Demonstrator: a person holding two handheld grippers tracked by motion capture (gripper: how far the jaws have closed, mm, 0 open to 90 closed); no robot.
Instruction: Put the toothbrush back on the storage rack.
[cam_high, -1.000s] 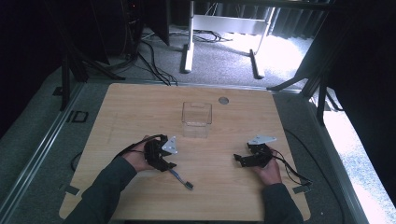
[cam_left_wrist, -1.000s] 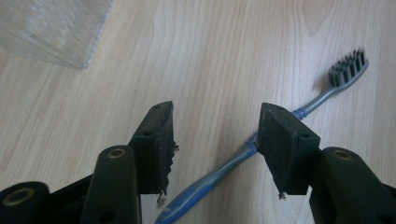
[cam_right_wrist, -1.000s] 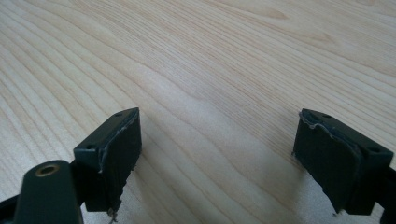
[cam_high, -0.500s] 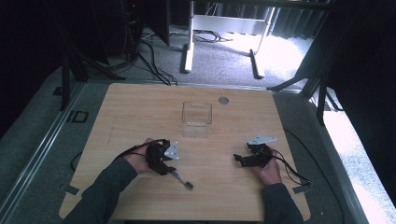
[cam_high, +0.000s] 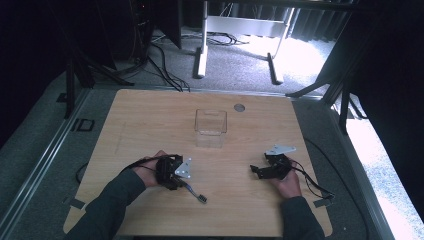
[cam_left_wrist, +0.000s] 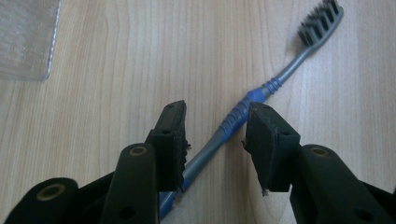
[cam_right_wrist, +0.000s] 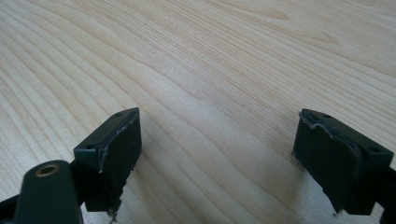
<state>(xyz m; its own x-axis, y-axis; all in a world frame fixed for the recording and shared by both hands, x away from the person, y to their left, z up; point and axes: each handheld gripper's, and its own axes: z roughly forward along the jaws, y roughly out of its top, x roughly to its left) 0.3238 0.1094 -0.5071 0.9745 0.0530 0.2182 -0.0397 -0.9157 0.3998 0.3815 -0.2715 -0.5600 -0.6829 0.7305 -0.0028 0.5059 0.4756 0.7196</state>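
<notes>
- The toothbrush (cam_left_wrist: 243, 112) is found lying flat on the table (cam_high: 150, 115) near its front edge, crossing slantwise between the jaws of the left gripper (cam_left_wrist: 215, 140), which have just been closing and are not yet pressed on the handle.
- Because of that slant, the handle may be twisted or flicked aside.
- The right gripper (cam_right_wrist: 217, 158) is held wide open over bare wood.
- The clear box (cam_high: 210, 127) may be missed afterwards.

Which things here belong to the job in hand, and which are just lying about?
In the job:
- toothbrush, lying on the table between the pads
- left gripper, jaws just closing around it, pads not yet pressing

Lying about:
- clear container
- round grey disc
- right gripper, open over bare table
</notes>
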